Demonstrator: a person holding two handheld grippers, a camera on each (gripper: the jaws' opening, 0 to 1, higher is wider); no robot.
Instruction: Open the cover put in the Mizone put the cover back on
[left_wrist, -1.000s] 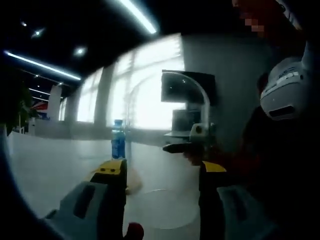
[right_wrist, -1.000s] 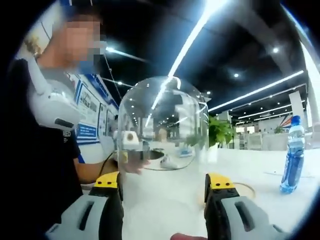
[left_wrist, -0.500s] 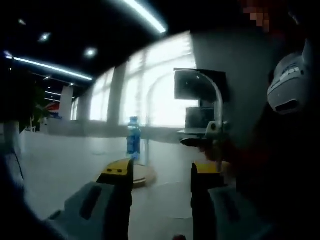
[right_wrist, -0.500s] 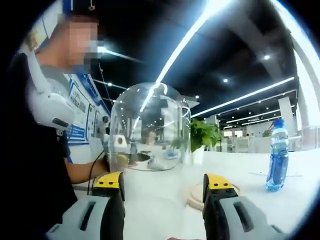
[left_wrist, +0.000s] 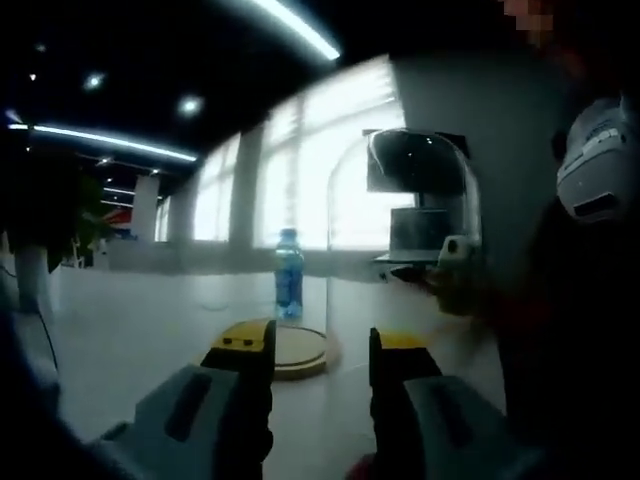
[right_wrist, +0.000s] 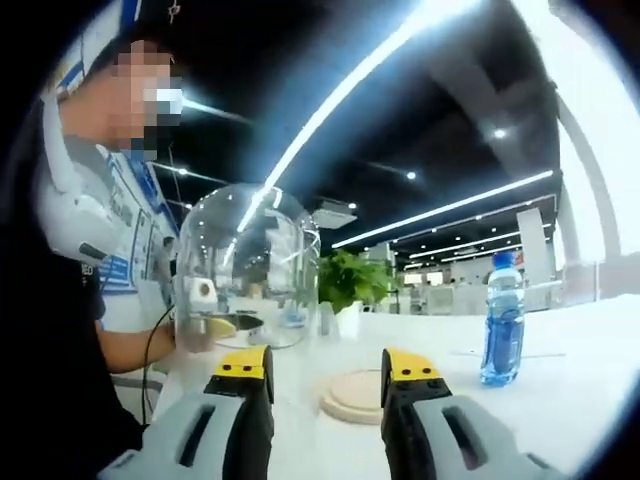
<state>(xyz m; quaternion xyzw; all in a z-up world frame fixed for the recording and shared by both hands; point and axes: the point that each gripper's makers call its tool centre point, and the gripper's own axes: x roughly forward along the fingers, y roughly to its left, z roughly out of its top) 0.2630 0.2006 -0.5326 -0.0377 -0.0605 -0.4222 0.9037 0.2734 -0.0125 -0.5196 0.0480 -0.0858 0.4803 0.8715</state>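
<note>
Glass cover now lifted clear of wooden base, held aloft. Mizone bottle untouched on desk. Left gripper, right gripper narrowed, empty. Insertion pending.

The cover is a clear glass dome, off its base and raised above the table, its open rim downward; the round wooden base lies flat and bare on the white table. The Mizone, a blue bottle with a blue cap, stands upright on the table, well apart from the base.
</note>
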